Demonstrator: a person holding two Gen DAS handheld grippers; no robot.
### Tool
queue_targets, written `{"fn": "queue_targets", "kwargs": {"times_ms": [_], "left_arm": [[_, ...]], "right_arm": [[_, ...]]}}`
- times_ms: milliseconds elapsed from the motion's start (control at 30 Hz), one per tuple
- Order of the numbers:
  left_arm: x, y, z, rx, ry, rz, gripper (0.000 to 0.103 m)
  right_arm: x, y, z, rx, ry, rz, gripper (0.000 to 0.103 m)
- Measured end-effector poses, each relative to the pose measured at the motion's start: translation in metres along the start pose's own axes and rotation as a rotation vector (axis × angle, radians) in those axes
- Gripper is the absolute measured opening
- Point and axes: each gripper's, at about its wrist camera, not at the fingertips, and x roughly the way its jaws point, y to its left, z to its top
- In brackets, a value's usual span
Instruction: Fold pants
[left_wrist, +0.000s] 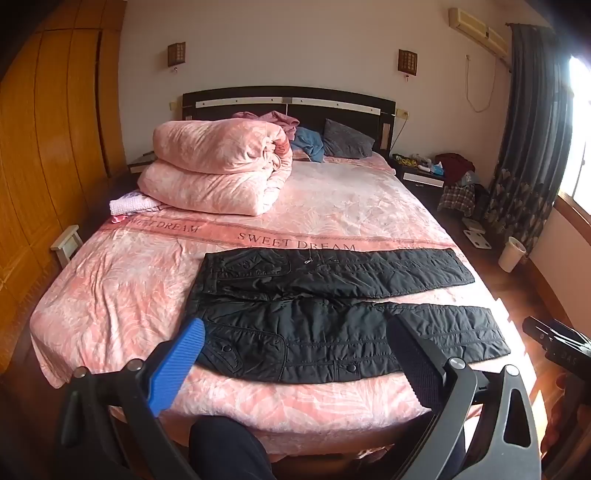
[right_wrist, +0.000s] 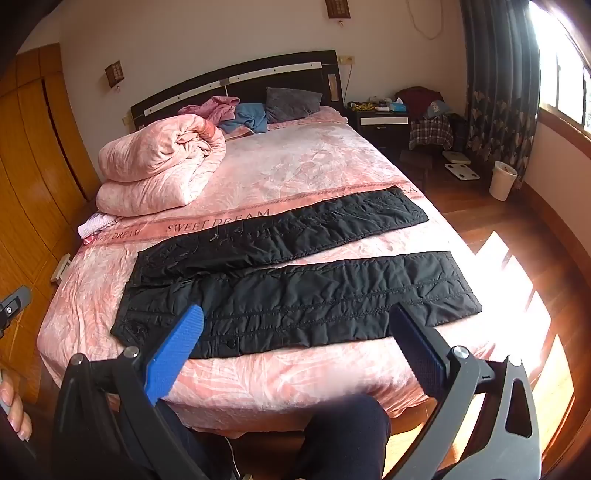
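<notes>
Black quilted pants (left_wrist: 332, 310) lie flat across the near part of the pink bed (left_wrist: 110, 280), waist to the left, both legs spread apart toward the right. They also show in the right wrist view (right_wrist: 303, 291). My left gripper (left_wrist: 295, 336) is open and empty, held above the bed's near edge over the waist area. My right gripper (right_wrist: 295, 325) is open and empty, held above the near leg. Neither touches the cloth.
A rolled pink quilt (left_wrist: 218, 170) and a small pink cloth (left_wrist: 129, 204) lie at the bed's back left. Pillows and clothes sit by the headboard (left_wrist: 288, 101). A wooden wardrobe (left_wrist: 44, 147) stands left. A nightstand (right_wrist: 384, 120), scales and a white bin (right_wrist: 502, 181) stand right.
</notes>
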Motion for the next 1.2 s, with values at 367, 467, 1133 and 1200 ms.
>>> {"fn": "queue_targets", "kwargs": {"times_ms": [367,467,1133,1200], "left_arm": [[0.0007,-0.0001,0.0003,0.004,0.002,0.005,0.099],[0.0017,0.0,0.0006,0.004,0.002,0.005,0.099],[0.0001,0.0,0.0007,0.005,-0.004,0.007,0.099],[0.0,0.0,0.0006,0.005,-0.004,0.009,0.099]], "right_arm": [[-0.0015,-0.0009,0.0,0.004,0.003,0.002,0.101],[-0.004,-0.0015,0.0001,0.003,0.003,0.003,0.101],[0.0019,0.0037,-0.0009,0.003,0.004,0.0,0.101],[0.0019,0.0035,-0.0007,0.005,0.004,0.001,0.101]]}}
